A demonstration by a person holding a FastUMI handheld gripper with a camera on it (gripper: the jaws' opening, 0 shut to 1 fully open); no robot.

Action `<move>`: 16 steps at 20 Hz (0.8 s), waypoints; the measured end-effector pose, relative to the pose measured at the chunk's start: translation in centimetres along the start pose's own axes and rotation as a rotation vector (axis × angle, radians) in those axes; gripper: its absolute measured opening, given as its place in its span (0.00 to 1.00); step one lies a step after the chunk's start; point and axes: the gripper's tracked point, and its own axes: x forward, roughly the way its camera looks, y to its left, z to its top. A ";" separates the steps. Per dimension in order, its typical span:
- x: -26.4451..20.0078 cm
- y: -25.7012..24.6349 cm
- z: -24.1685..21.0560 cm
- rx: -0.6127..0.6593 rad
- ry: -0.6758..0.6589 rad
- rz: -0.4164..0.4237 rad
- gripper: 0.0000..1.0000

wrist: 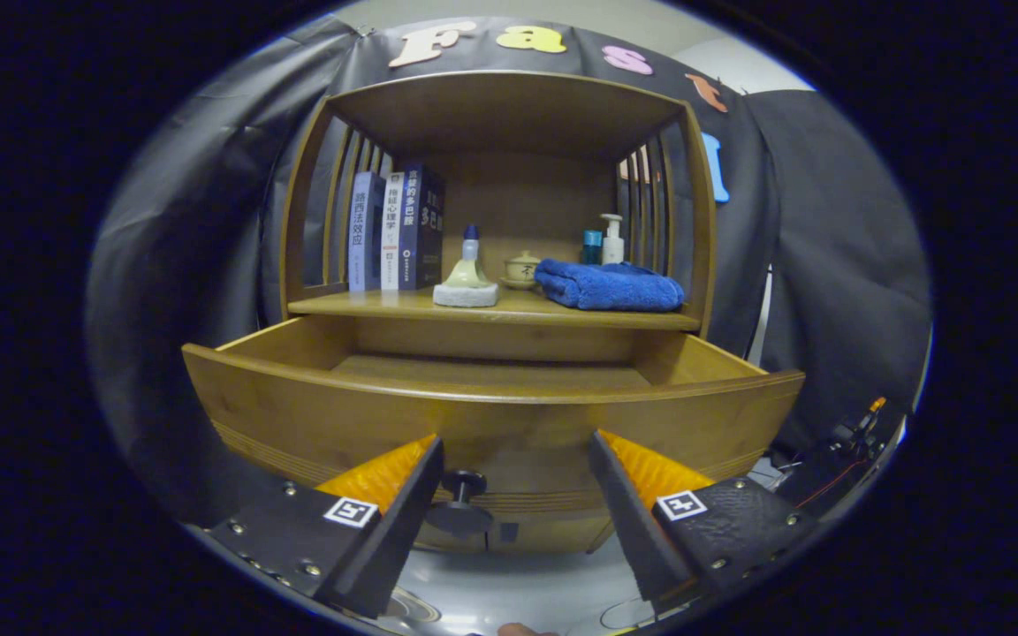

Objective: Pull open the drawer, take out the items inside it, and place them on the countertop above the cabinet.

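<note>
Presently, gripper view: gripper [516,459] held before wooden cabinet [297,221], fingers spread wide, gripping nothing. Drawer [491,415] pulled open just ahead of fingers; its dark knob [463,484] between them, nearer left finger, not touched. Drawer interior seen as bare wood floor; front portion hidden behind drawer face, so contents cannot be confirmed. Countertop [385,305] above drawer loaded: three books [394,231] upright at left, small bottle [468,263] on white base at centre, lidded cup [522,268] behind, folded blue towel [611,285] at right, pump bottle [612,238] and teal container [592,246] at rear.
</note>
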 end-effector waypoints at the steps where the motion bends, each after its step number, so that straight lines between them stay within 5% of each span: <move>1: 0.2 0.1 0.1 0.005 -0.004 0.002 0.99; 16: 3.2 1.2 0.4 0.013 -0.001 -0.031 0.99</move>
